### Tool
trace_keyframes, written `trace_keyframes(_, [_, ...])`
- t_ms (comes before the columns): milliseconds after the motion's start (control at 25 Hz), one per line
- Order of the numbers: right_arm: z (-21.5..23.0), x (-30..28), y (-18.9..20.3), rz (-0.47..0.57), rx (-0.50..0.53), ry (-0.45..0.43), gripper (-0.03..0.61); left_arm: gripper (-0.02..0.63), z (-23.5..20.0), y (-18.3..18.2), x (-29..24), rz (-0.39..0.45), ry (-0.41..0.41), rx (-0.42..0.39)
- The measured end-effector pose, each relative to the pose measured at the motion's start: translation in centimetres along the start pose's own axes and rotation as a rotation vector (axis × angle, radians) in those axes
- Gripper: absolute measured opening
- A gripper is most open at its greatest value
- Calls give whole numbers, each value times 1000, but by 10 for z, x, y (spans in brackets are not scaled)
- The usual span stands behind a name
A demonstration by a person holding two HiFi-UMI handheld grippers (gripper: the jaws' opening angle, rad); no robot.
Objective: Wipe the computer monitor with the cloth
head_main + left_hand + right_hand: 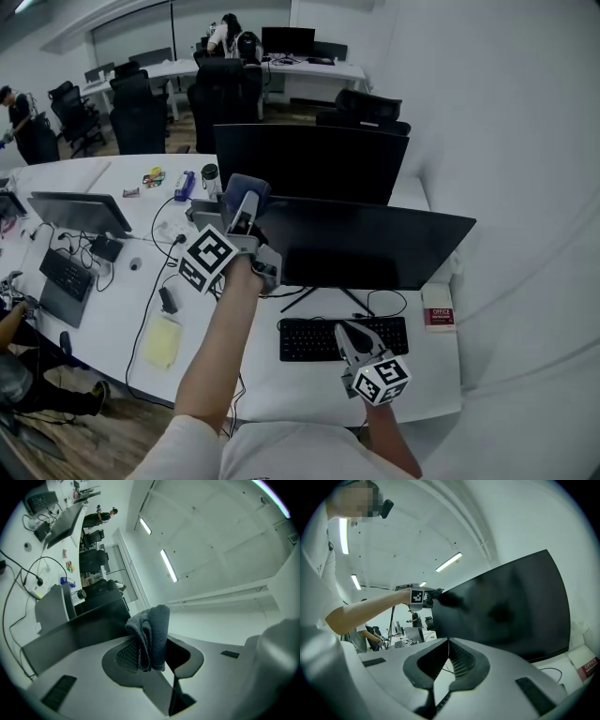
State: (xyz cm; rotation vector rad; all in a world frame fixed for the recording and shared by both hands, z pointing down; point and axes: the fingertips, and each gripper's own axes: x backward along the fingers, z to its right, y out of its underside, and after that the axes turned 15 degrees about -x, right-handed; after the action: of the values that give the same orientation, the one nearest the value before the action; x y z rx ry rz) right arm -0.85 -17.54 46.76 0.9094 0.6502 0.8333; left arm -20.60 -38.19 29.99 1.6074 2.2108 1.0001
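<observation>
Cloth (150,634) clamped in left gripper (246,204) at monitor (375,246) corner; right gripper (347,332) closed (white office desk (441,375)).

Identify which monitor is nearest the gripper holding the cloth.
The wide monitor above the keyboard: the left gripper holds the cloth at its top-left corner. The other monitors stand farther off.

The cloth (246,187) sits between the left gripper's (246,202) fingers, against the monitor's (375,248) top left corner; a second monitor (309,161) stands beyond them; the keyboard (309,339) lies under the right gripper's (349,330) fingers; a book (438,307) lies to their right.
</observation>
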Motion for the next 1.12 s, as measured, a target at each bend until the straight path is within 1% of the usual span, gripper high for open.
trace_keyframes(160, [-19,-8,9,-6,3,1,20,126,-20,-20,11,10,-16,7])
trace_keyframes(320, [-29,-3,18,-4,9,31,20,126,-38,-37,22,29,-29,1])
trace_keyframes(400, [-31,4,23,-5,9,59,20,126,-47,-46,29,43,-29,-3])
trace_keyframes(520, [-27,21,29,-3,4,120,20,126,-55,-52,39,46,-3,-2])
trace_keyframes(640, [-23,40,32,2,2,167,20,126,-56,-59,51,52,32,-34])
trace_keyframes(760, [-24,64,32,5,7,195,20,126,-51,-59,71,47,58,-104])
trace_keyframes(880, [-26,86,27,26,17,194,20,126,-37,-41,102,-14,86,-222])
trace_keyframes(960, [-29,101,21,47,27,177,20,126,-24,-15,130,-78,110,-332])
trace_keyframes(1040, [-33,118,16,65,39,153,20,126,-14,19,161,-150,124,-432])
trace_keyframes(1120, [-36,138,11,81,49,131,20,126,-4,55,193,-210,123,-498])
